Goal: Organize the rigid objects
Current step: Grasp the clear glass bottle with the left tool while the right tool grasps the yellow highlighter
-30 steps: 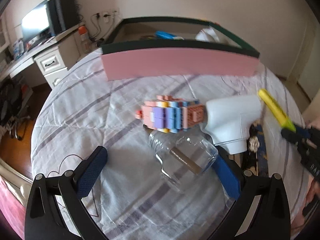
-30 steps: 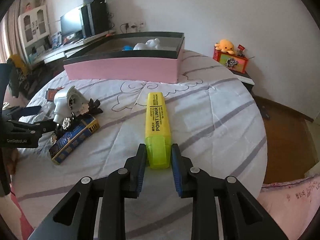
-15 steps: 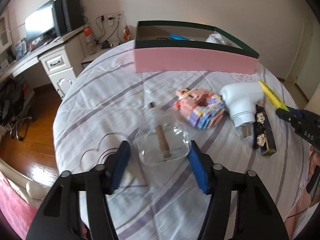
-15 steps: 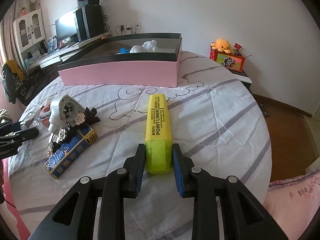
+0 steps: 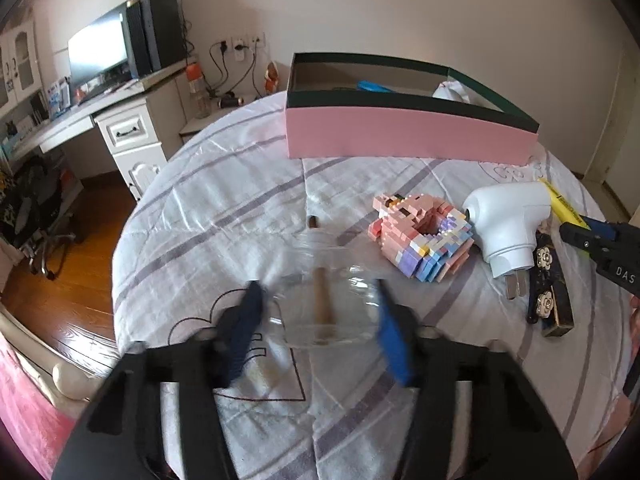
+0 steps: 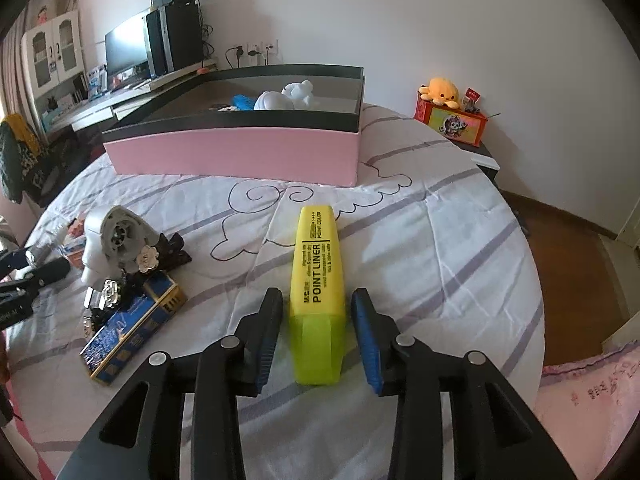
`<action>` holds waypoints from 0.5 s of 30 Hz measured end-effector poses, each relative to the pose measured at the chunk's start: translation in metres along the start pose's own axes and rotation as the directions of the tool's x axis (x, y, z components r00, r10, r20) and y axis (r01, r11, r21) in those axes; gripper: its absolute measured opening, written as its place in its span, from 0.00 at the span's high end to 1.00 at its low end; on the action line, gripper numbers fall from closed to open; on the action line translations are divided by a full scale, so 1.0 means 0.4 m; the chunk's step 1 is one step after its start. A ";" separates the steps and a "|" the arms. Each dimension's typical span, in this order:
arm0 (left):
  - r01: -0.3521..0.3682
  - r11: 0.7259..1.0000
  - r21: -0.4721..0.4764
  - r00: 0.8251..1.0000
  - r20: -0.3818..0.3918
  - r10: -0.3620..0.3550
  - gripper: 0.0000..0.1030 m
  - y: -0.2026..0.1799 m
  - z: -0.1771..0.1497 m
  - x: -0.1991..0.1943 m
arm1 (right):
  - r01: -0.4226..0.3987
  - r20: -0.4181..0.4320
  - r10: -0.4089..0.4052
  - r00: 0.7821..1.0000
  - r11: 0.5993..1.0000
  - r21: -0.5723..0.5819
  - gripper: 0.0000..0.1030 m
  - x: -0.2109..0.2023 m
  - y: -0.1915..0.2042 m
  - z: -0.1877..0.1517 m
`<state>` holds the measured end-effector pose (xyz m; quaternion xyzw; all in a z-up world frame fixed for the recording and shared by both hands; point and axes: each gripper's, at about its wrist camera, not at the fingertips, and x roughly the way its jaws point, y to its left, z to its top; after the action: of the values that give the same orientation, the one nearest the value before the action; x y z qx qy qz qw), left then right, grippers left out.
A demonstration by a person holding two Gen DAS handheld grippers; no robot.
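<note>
A clear glass bottle (image 5: 348, 312) with a cork-coloured stick inside lies on the striped sheet. My left gripper (image 5: 317, 292) straddles it, its jaws closing, with a thin gap still showing at the left pad. The yellow highlighter (image 6: 318, 256) lies flat on the sheet inside my right gripper (image 6: 317, 293), whose jaws are opening; both pads stand clear of it. The pink box (image 5: 400, 132) with a dark rim sits behind and holds a white figure and a blue item.
A pastel brick model (image 5: 420, 236), a white plug adapter (image 5: 508, 220) and a dark blue box with flower clips (image 5: 548, 280) lie between the grippers. The round bed drops to wood floor on both sides. A red box with a plush (image 6: 452, 120) stands far right.
The left jaws have narrowed from wide apart to close around the bottle. The right jaws, earlier pressed on the highlighter, have parted from it.
</note>
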<state>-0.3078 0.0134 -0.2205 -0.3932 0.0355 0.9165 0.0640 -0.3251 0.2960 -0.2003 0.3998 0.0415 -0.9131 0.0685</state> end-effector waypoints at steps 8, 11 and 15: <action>0.007 0.999 -0.036 1.000 0.019 -0.006 0.51 0.013 0.009 -0.012 | -0.014 0.012 0.014 1.000 1.000 -0.008 0.74 -0.006 0.003 -0.005; 0.000 0.999 -0.034 1.000 0.020 0.001 0.51 0.017 0.016 -0.026 | -0.057 0.010 0.057 0.998 0.998 0.015 0.74 -0.009 -0.010 -0.007; -0.010 1.000 -0.022 0.999 0.040 0.011 0.51 0.018 0.029 -0.054 | -0.104 0.016 0.103 0.995 0.994 0.045 0.74 -0.026 -0.020 -0.005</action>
<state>-0.3024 0.0057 -0.1970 -0.3754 0.0264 0.9248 0.0558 -0.3180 0.3050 -0.1936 0.3968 -0.0009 -0.9117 0.1069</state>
